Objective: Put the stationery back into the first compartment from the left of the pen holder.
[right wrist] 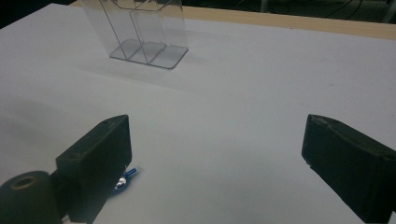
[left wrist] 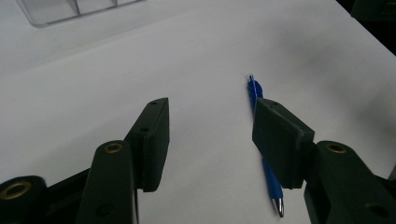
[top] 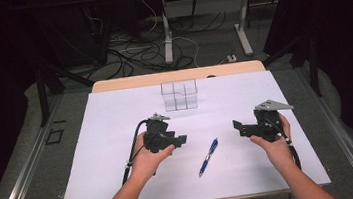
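A blue pen lies on the white table top, between the two hands. My left gripper is held just left of it, jaws pointing right. In the left gripper view the left gripper stands open over bare table, and the pen runs partly behind the right-hand jaw, not between the two. My right gripper is held right of the pen, jaws pointing left. In the right gripper view it is wide open with nothing between the jaws, and the pen peeks out by the left-hand jaw.
A clear plastic organizer with several compartments stands at the back middle of the table, also seen as the organizer and its corner. Behind the table a floor with cables and metal legs.
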`<state>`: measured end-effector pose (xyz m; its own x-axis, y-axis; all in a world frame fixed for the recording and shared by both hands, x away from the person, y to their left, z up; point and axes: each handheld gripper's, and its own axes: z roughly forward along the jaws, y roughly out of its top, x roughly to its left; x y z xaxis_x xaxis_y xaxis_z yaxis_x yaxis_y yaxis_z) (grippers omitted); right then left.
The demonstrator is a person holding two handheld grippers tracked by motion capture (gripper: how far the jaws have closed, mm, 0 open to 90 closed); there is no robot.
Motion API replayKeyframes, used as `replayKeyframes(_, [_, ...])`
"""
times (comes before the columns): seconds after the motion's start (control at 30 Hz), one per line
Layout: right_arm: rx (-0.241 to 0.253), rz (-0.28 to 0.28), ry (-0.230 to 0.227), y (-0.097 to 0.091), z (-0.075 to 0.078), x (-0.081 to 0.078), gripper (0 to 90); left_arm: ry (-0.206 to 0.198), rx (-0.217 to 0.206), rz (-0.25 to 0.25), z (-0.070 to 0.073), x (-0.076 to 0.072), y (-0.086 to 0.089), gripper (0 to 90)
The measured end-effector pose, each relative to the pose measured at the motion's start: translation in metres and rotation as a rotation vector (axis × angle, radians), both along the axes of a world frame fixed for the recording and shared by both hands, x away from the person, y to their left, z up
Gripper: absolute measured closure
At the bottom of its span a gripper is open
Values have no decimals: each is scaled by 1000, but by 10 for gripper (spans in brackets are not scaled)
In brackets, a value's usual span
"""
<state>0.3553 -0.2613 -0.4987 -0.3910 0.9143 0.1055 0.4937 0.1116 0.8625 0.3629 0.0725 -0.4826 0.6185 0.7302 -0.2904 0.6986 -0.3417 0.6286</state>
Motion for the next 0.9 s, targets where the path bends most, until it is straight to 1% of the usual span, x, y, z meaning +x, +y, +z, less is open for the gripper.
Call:
replayKeyframes(0.03, [0,-1,-3,0,0,0,87,4,6,4,-2,-1,-3,474])
replayKeyframes(0.1, [-1,1,0,0,0,0,89,27,7,-13,-5,-2,-8,484])
replayKeyframes(0.17, [-1,0,2,0,0,0,89,42,26,-27,-9,-3,-13,490])
replayKeyframes(0.2, [0,0,2,0,0,0,90,41,50,-52,-10,-3,-15,491])
replayKeyframes(0.23, [-1,1,3,0,0,0,90,42,54,-51,-12,-3,-17,493])
replayKeyframes(0.27, [-1,1,2,0,0,0,90,56,60,-60,-13,-4,-19,496])
replayKeyframes(0.43, [-2,1,0,0,0,0,93,78,79,-76,-20,-5,-30,505])
replayKeyframes(0.53, [-2,2,0,0,0,0,94,115,78,-89,-23,-5,-35,534])
replayKeyframes(0.67, [-2,3,1,0,0,0,93,137,82,-98,-28,-6,-42,546])
replayKeyframes(0.7, [-2,3,0,0,0,0,94,142,91,-103,-29,-5,-44,550])
replayKeyframes(0.9, [-2,5,2,0,-1,0,94,173,84,-94,-35,-5,-54,567])
